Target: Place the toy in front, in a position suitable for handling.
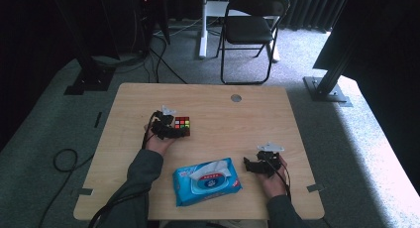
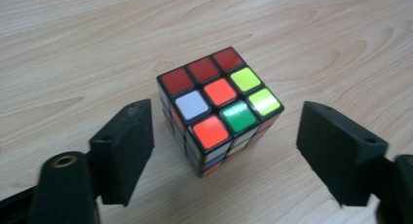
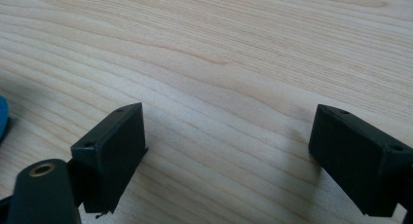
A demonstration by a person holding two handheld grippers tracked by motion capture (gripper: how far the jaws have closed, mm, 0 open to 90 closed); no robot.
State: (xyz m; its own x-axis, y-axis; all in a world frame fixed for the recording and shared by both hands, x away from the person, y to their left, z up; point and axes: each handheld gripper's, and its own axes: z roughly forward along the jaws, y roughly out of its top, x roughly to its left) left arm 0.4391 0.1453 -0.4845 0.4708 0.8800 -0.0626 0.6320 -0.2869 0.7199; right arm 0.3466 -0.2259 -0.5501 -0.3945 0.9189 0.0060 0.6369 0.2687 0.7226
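The puzzle cube (image 2: pixel 219 109) sits on the worktop (image 1: pixel 223 114), up and to the left of the blue wipes pack (image 1: pixel 207 181). The left tool (image 2: pixel 221 146) straddles the cube, jaws wide, not touching. The right tool (image 3: pixel 226 156) hovers right of the pack, jaws wide, holding nothing.

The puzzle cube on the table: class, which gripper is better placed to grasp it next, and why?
Left. The left gripper has its jaws open on either side of the puzzle cube, not yet touching it. The right gripper is open over bare table, beyond the wipes pack.
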